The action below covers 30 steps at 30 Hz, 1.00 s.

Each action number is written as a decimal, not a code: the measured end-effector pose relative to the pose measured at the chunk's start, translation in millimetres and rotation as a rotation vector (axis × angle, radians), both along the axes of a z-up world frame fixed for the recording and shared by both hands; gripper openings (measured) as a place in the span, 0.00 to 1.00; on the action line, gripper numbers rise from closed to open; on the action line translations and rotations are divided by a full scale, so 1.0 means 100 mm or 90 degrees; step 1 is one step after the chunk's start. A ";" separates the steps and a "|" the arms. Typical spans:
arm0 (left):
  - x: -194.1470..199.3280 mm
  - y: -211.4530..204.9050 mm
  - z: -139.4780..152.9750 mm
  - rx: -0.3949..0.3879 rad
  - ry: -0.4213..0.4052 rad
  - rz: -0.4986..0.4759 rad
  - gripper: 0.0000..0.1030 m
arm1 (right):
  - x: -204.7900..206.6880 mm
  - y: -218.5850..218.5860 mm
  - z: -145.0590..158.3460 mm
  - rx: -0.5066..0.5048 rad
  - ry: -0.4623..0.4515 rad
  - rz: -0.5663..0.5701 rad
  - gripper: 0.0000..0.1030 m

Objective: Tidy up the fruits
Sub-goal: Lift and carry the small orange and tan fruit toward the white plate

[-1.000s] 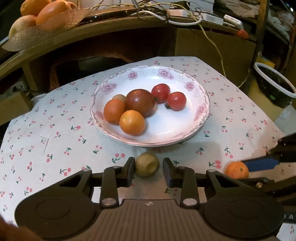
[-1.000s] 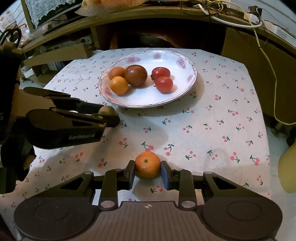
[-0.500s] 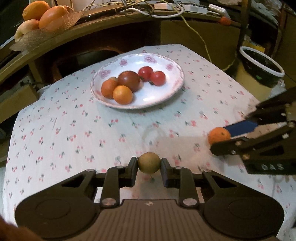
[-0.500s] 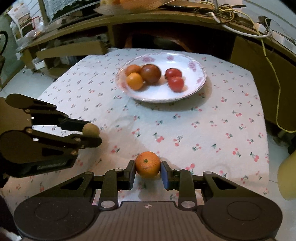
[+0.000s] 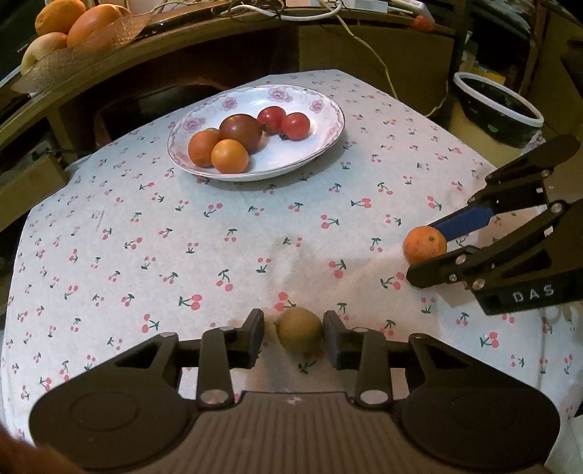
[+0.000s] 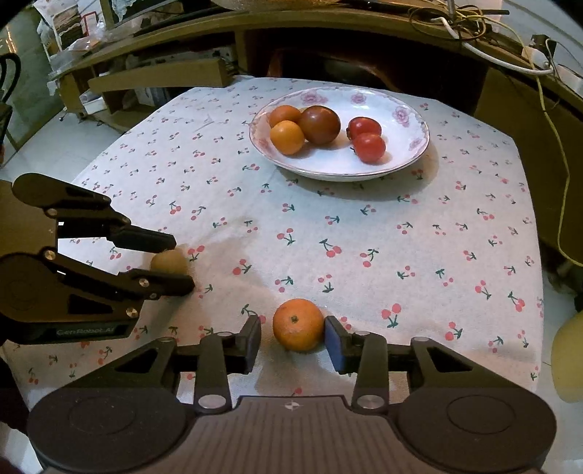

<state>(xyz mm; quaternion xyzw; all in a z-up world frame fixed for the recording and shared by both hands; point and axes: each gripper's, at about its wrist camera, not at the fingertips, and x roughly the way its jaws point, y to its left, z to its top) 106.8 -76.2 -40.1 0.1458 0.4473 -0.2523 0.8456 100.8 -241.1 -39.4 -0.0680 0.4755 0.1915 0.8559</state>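
— Starting with the left gripper (image 5: 293,337): clenched or released?

— Released. Spread to either side of a small brown-green fruit (image 5: 298,330), with a clear gap at the left finger (image 5: 251,339). At the other finger, touching or just apart: cannot tell.

— Lifted off the table?

— No. Resting on the cherry-print tablecloth (image 5: 182,226), near its front edge and well apart from the floral plate (image 5: 291,160).

— And the right gripper (image 6: 293,339)?

— Much the same. Opened around an orange (image 6: 298,324), stem end facing up, sitting on the cloth between the blue-padded fingers (image 6: 333,346). Visible gap on the left side, very little on the right. Not squeezed.

— Seen from the left wrist camera too?

— Yes: off to the right, fingers either side of that orange, black frame lettered "DAS".

— On the plate?

— Five pieces, gathered in the middle: two orange-coloured fruits touching at the front left, a dark red-brown tomato (image 5: 241,131) just behind them, two red tomatoes (image 5: 295,125) side by side to its right. Bare white at the near right of the dish.

— Beyond the table?

— A wooden shelf, with a mesh basket of large oranges (image 5: 73,22) at top left, tangled cables along the top, and a black tub with a white rim (image 5: 499,105) to the far right.
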 end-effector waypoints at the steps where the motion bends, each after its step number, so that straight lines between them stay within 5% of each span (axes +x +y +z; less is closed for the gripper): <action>1: 0.00 0.00 0.00 -0.001 0.001 -0.003 0.40 | 0.00 0.00 0.00 0.001 0.000 0.001 0.39; 21: -0.11 0.13 0.01 -0.002 -0.001 -0.006 0.44 | -0.01 0.05 -0.01 -0.014 -0.008 -0.001 0.38; 30: -0.09 0.12 0.02 -0.009 0.011 0.019 0.38 | -0.01 0.06 0.01 -0.028 -0.009 -0.006 0.29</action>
